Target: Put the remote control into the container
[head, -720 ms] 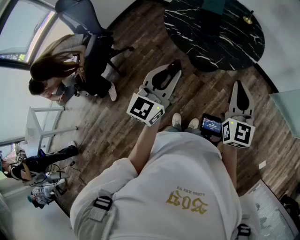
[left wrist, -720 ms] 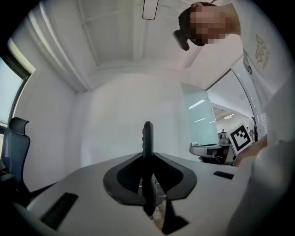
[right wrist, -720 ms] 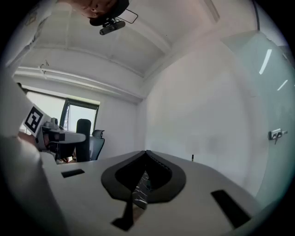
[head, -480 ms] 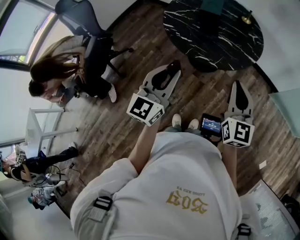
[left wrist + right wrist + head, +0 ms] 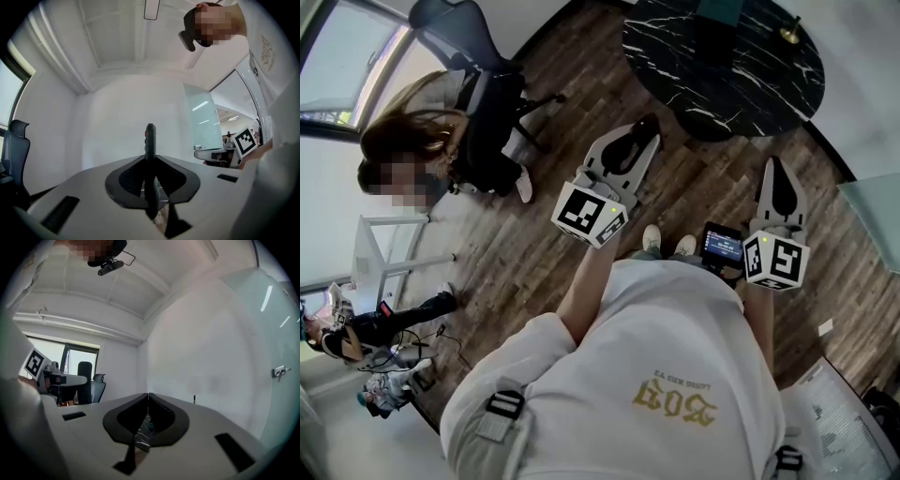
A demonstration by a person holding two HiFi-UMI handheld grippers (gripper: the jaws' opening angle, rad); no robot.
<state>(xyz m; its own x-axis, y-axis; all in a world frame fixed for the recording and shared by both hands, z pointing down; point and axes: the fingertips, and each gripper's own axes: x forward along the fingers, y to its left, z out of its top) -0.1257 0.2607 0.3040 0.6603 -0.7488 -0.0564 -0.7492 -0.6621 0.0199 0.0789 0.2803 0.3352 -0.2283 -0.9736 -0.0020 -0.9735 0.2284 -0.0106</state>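
Note:
A slim black remote control (image 5: 150, 138) with a red button stands edge-on between the jaws of my left gripper (image 5: 150, 157), which is shut on it. In the head view the left gripper (image 5: 649, 127) is held level above the wooden floor, with the remote's dark end (image 5: 651, 122) showing at its tip. My right gripper (image 5: 774, 165) is to its right, jaws pressed together with nothing between them. In its own view the right gripper (image 5: 148, 394) shows the two pads meeting. A teal object (image 5: 719, 7), only partly in frame, sits at the far edge of the black table.
A round black marble table (image 5: 722, 70) stands ahead of both grippers, with a small gold item (image 5: 793, 36) on it. A seated person (image 5: 422, 131) and an office chair (image 5: 450, 21) are at the left. A glass panel (image 5: 872, 211) is at the right.

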